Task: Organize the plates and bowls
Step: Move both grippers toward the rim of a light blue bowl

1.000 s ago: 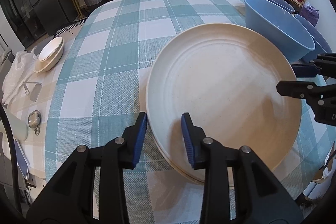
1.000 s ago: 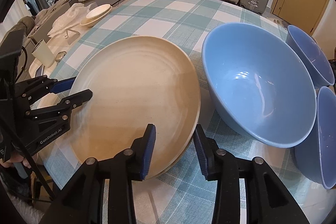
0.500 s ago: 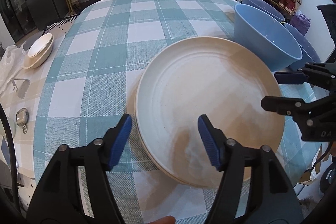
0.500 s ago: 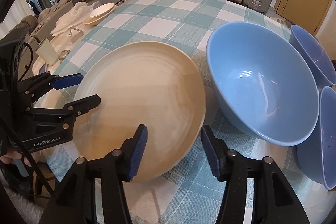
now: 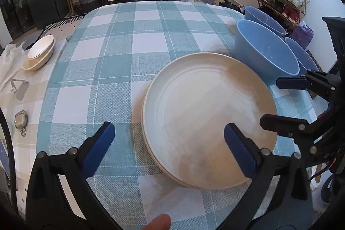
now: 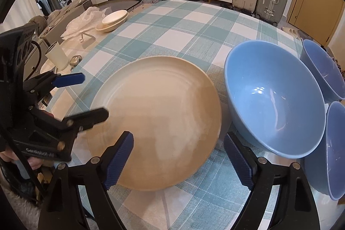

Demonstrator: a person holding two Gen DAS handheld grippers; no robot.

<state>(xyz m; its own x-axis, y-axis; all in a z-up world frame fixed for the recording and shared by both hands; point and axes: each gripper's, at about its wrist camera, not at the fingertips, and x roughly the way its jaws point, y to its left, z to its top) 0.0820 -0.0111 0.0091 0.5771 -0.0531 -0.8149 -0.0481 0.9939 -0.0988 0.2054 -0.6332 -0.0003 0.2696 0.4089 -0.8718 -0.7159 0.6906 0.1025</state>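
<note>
Plates [image 5: 207, 122] stacked dead ahead of my left gripper [image 5: 169, 149], centre frame; right gripper [image 6: 177, 162] nearer the 3 blue bowls [image 6: 273, 98]. Both grippers spread wide, empty.

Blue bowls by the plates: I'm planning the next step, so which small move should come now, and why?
Probably swing the right gripper toward the big blue bowl. Both it and the left gripper are open and empty, the cream plates already lie stacked, and three bowls sit loose side by side.
</note>
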